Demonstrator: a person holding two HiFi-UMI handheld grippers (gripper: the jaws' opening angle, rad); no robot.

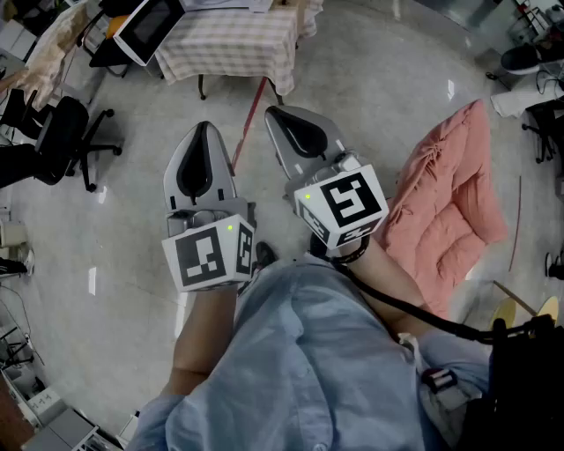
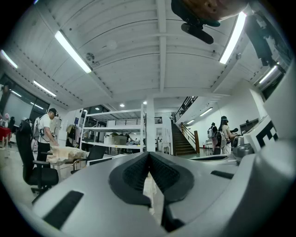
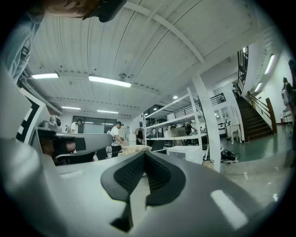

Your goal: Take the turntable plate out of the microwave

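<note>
Both grippers are held level in front of the person's body, over bare floor. My left gripper (image 1: pixel 204 132) is shut, its dark pads meeting at the tip (image 2: pixel 148 155) with nothing between them. My right gripper (image 1: pixel 280 119) is next to it on the right, also shut and empty (image 3: pixel 144 155). A white microwave (image 1: pixel 145 26) with a dark door stands at the top left of the head view, by a table with a checked cloth (image 1: pixel 233 48), well ahead of both grippers. No turntable plate is in sight.
A pink quilt (image 1: pixel 445 220) lies on the floor at the right. A black office chair (image 1: pixel 62 141) stands at the left. White shelving (image 2: pixel 113 134), a staircase (image 2: pixel 182 143) and several people stand farther off in the hall.
</note>
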